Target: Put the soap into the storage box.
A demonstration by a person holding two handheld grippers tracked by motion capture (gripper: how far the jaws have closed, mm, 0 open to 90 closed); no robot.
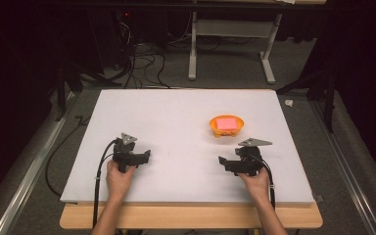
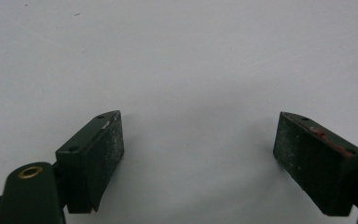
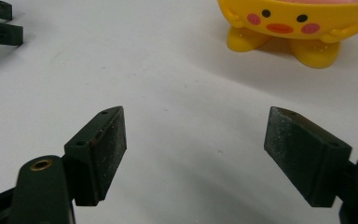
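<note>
High view: your left tool rests low over the white-topped counter at its near left, your hand wrapped round its grip, jaws pointing inward to the right. Your right tool sits opposite at the near right, jaws pointing left toward the other. The small orange-yellow plastic bowl with a duck face and stubby feet stands on the counter just beyond your right tool, well apart from the left one. A flat pink block lies inside it.

Left gripper view: your left tool stands wide, both dark pads clear of each other, with bare white counter between and ahead of them. Nothing is held.

Right gripper view: your right tool is likewise spread wide and empty. The duck-faced bowl stands upright ahead and to the right, near but not touching the jaws. The other tool's jaws show at the top left corner.
</note>
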